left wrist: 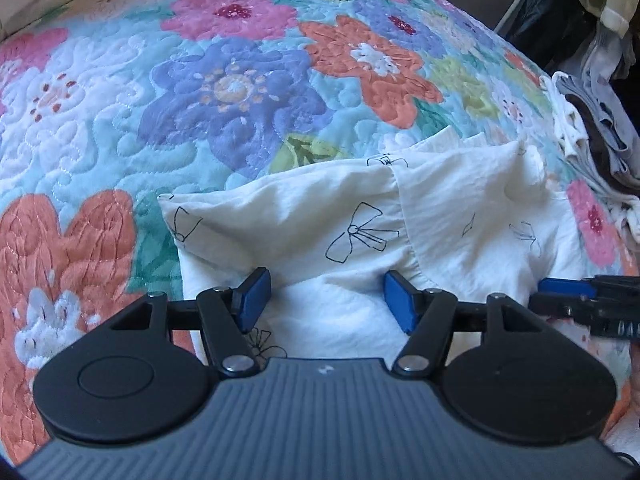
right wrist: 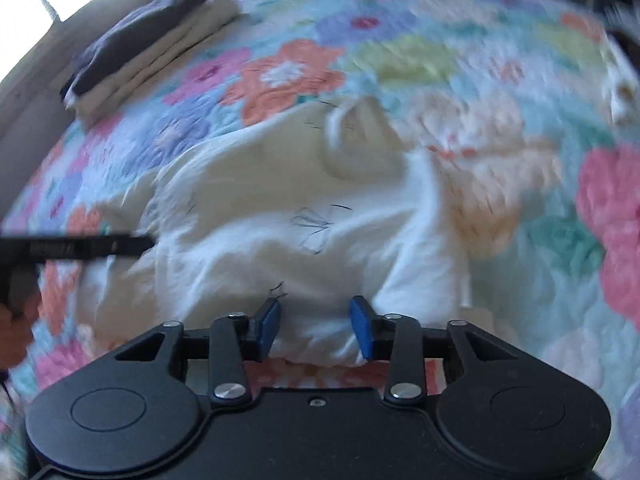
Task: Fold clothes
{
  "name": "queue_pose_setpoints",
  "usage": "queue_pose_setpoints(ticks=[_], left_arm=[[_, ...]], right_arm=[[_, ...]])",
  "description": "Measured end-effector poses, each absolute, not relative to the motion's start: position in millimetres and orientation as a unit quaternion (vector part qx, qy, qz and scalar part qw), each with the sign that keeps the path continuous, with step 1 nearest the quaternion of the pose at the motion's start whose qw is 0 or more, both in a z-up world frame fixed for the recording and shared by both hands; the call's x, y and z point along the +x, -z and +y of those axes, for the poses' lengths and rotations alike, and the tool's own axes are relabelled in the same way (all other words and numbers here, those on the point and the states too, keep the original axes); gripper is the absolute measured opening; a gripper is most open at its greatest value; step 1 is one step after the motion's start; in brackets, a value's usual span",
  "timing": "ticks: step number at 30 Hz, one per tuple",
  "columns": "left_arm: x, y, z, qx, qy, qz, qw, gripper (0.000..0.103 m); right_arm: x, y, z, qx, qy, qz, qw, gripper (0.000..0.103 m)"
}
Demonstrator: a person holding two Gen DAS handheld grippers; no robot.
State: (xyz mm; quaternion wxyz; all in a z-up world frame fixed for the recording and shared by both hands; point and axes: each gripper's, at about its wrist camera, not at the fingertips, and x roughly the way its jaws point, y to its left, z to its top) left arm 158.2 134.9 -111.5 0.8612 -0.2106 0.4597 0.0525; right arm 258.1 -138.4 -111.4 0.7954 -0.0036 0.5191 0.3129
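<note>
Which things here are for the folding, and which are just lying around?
For the folding:
white bow-print garment
left gripper
right gripper

Just lying around:
floral quilt
folded stack
loose clothes pile

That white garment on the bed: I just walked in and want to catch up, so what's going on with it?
A person is working on the white cotton garment printed with black bow outlines, which lies crumpled on the floral quilted bedspread. The left gripper and right gripper both sit at its near edge, blue pads apart with cloth between them, not yet visibly pinched. A folded stack of dark and cream clothes lies at the far side, a looser pile of clothes at the bed's edge.
</note>
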Motion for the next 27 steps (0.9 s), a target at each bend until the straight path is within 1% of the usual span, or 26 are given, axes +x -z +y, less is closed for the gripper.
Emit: queue_pose_setpoints(ticks=[2, 4, 5, 7, 9, 12, 16, 19, 23, 24, 26, 27], left_arm=[[156.9, 111.1, 134.4, -0.210, -0.052, 0.460, 0.861, 0.063], [157.2, 108.6, 134.1, -0.203, -0.048, 0.464, 0.861, 0.063], [157.4, 107.0, 134.1, -0.198, -0.046, 0.467, 0.861, 0.063], [154.0, 105.2, 137.6, -0.204, -0.044, 0.466, 0.860, 0.063], [149.0, 104.0, 142.5, -0.216, -0.044, 0.464, 0.858, 0.063], [142.3, 102.9, 150.2, -0.233, -0.042, 0.461, 0.855, 0.063], [142.7, 107.0, 158.2, -0.252, -0.035, 0.465, 0.848, 0.063], [138.2, 108.9, 163.4, -0.267, -0.029, 0.458, 0.847, 0.063], [133.7, 117.8, 166.8, -0.272, -0.016, 0.445, 0.853, 0.063], [132.8, 118.2, 166.7, -0.272, -0.016, 0.442, 0.855, 0.063], [130.6, 118.2, 166.6, -0.274, -0.015, 0.436, 0.857, 0.063], [129.0, 116.7, 167.0, -0.278, -0.016, 0.433, 0.857, 0.063]], right_arm=[[253.5, 105.3, -137.4, -0.014, -0.303, 0.512, 0.804, 0.032], [236.9, 96.1, -128.9, -0.067, -0.298, 0.474, 0.826, 0.039], [227.3, 91.2, -123.3, -0.095, -0.301, 0.448, 0.837, 0.040], [206.2, 81.5, -110.0, -0.152, -0.318, 0.385, 0.853, 0.052], [185.4, 74.1, -97.7, -0.198, -0.342, 0.331, 0.857, 0.058], [153.5, 82.3, -76.8, -0.289, -0.346, 0.280, 0.848, 0.058], [128.8, 118.3, -58.2, -0.402, -0.362, 0.267, 0.798, 0.060], [122.8, 135.8, -44.9, -0.450, -0.348, 0.227, 0.791, 0.060], [141.0, 160.4, -23.6, -0.496, -0.300, 0.162, 0.798, 0.062], [145.9, 163.5, -19.9, -0.497, -0.293, 0.152, 0.802, 0.060], [155.4, 159.6, -17.1, -0.468, -0.292, 0.157, 0.819, 0.043], [160.2, 152.5, -17.6, -0.440, -0.297, 0.176, 0.829, 0.031]])
